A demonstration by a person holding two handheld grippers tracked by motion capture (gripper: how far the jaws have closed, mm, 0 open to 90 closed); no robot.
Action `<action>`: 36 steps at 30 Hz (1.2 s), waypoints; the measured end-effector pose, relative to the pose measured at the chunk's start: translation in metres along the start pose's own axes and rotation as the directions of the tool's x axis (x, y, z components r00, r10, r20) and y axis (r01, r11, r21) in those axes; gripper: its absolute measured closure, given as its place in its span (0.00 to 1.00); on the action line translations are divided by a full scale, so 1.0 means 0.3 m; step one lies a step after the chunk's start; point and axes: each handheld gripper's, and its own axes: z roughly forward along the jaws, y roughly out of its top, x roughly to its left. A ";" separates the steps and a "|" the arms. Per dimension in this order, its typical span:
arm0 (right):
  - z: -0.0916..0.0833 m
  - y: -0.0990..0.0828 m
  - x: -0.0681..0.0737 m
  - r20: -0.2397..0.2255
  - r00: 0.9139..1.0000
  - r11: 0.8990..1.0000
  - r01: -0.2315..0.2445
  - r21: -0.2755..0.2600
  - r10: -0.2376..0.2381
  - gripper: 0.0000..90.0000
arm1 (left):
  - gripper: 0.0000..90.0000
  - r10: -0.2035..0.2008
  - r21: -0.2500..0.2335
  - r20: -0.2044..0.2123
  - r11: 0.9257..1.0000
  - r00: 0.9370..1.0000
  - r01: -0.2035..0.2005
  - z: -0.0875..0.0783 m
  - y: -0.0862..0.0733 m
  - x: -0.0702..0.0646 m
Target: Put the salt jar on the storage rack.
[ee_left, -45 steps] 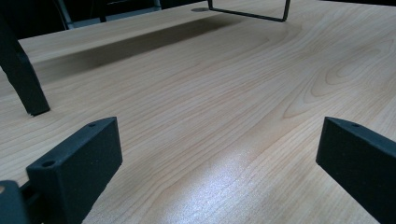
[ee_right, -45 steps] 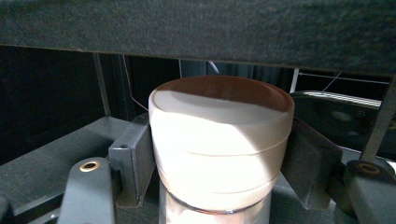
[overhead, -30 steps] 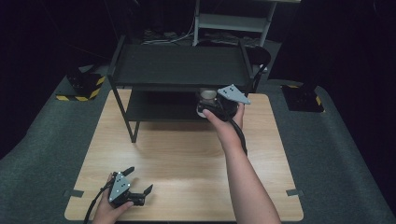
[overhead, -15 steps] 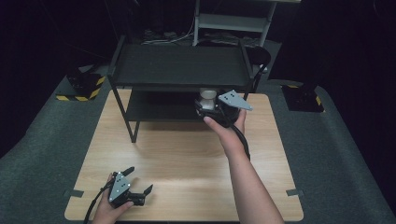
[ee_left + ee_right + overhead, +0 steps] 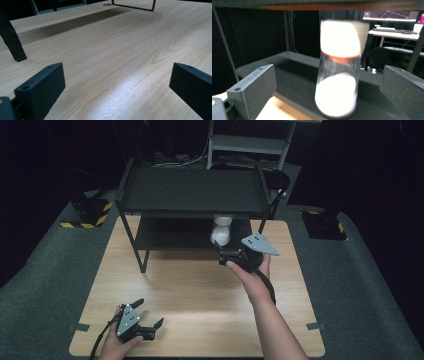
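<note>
The right tongs [image 5: 226,251] were held with jaws spread apart at the front edge of the black rack's [image 5: 192,195] lower shelf, a blurred glass jar [image 5: 339,70] with a pale cap and white contents standing between and just beyond them, untouched. Its upper part was hidden under the top shelf in the high view. The left tongs [image 5: 149,314] were opened wide, low over the bare tabletop [image 5: 120,57], well apart from the jar.
</note>
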 end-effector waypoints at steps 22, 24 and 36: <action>-0.220 -0.221 -0.008 -0.038 0.999 1.000 0.025 0.009 -0.024 0.00 | 0.01 0.003 -0.001 -0.002 1.000 1.000 -0.003 0.000 -0.001 -0.003; -0.240 -0.245 -0.012 -0.038 0.999 1.000 0.018 0.014 -0.018 0.00 | 0.01 0.003 -0.001 -0.002 1.000 1.000 -0.003 0.000 -0.001 -0.003; -0.345 -0.400 -0.020 -0.011 1.000 0.997 -0.001 0.076 0.002 0.00 | 0.01 0.005 0.001 -0.002 1.000 1.000 -0.005 0.000 0.000 -0.003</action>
